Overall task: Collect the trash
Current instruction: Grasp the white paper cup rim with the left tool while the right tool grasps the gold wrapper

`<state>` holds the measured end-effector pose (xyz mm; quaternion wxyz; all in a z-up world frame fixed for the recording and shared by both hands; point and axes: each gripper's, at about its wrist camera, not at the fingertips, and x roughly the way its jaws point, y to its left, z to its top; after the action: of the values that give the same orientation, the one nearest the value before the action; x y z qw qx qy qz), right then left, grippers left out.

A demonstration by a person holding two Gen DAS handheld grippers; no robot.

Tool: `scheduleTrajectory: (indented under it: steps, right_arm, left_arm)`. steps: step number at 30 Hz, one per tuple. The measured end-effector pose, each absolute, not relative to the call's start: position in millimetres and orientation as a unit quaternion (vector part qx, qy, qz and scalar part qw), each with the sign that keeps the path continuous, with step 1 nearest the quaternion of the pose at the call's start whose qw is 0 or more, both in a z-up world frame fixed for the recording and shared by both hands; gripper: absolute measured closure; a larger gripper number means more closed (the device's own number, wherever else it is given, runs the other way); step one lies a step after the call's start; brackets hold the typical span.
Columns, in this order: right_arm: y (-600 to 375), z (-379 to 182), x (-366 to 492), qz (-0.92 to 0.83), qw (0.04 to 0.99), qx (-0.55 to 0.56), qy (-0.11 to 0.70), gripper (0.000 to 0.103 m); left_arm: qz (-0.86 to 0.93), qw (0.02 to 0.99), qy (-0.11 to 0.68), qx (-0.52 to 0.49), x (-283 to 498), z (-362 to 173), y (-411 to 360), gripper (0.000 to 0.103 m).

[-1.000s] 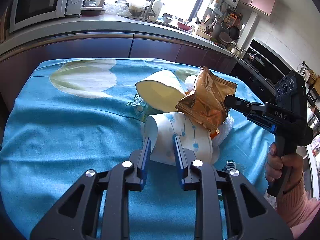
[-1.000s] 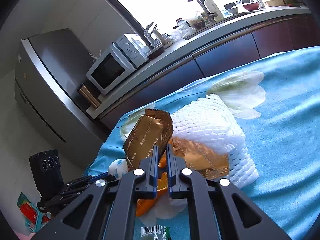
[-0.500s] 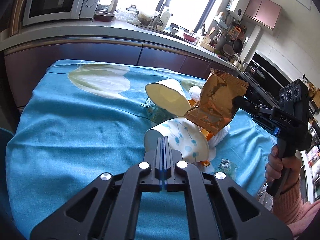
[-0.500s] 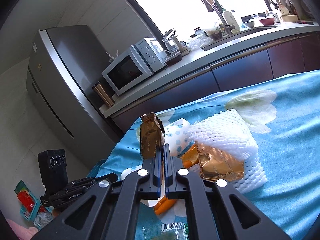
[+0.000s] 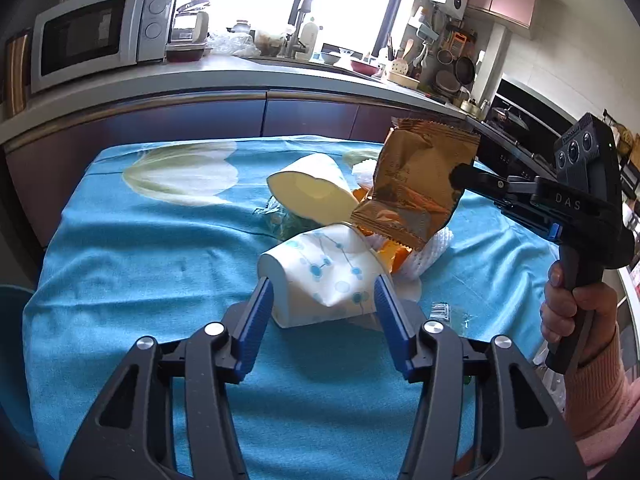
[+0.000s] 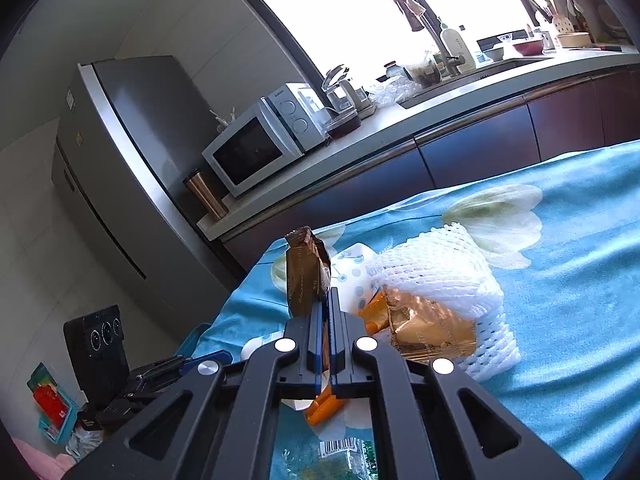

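Lying on its side mid-table, the white blue-dotted paper cup (image 5: 324,276) is being straddled by the wide-open left gripper (image 5: 322,300); beyond, the crinkled gold foil wrapper (image 5: 420,184) is being held aloft, pinched by the right gripper (image 6: 329,300).

A gold-brown snack wrapper (image 5: 416,184) hung upright at centre right of the left wrist view, lifted above the pile. Below it, at centre frame, a white paper cup with blue dots (image 5: 324,276) lay on its side (dented). Behind, a plain cream cup (image 5: 312,196) also lay tipped. White foam netting (image 6: 444,280) covered a second gold wrapper (image 6: 428,328), with orange scraps (image 6: 324,404) nearby.
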<state>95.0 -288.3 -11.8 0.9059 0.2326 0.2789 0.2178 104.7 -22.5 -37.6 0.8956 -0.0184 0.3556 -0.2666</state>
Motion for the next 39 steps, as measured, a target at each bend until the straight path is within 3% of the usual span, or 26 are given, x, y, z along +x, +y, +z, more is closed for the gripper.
scheduleTrajectory:
  steps: [9,20,28,36,39]
  right_arm:
    - [-296.3,-19.6,92.7,0.219,0.903,0.240,0.282,0.101]
    - [-293.8,-34.3,91.7,0.237,0.889,0.251,0.300,0.101]
    - [-281.4,-34.8,89.6,0.256,0.885,0.243,0.304,0.101]
    - [-277.3,-39.1,89.0,0.268,0.879,0.241,0.311,0.101]
    - [-277.4,-40.4,88.7,0.272,0.878,0.241,0.313,0.101]
  left_arm:
    - [-0.227,0.909,0.346,0.045,97.0,-42.2,-55.2,0.039]
    - [-0.208,0.905,0.371,0.018,108.4,-56.5,-42.6,0.038]
    - [-0.218,0.901,0.373,0.037,100.4,-59.9,-61.4,0.023]
    - [-0.181,0.901,0.394,0.024,118.5,-70.4,-63.2,0.024]
    - [-0.181,0.901,0.395,0.016,121.0,-70.7,-58.7,0.036]
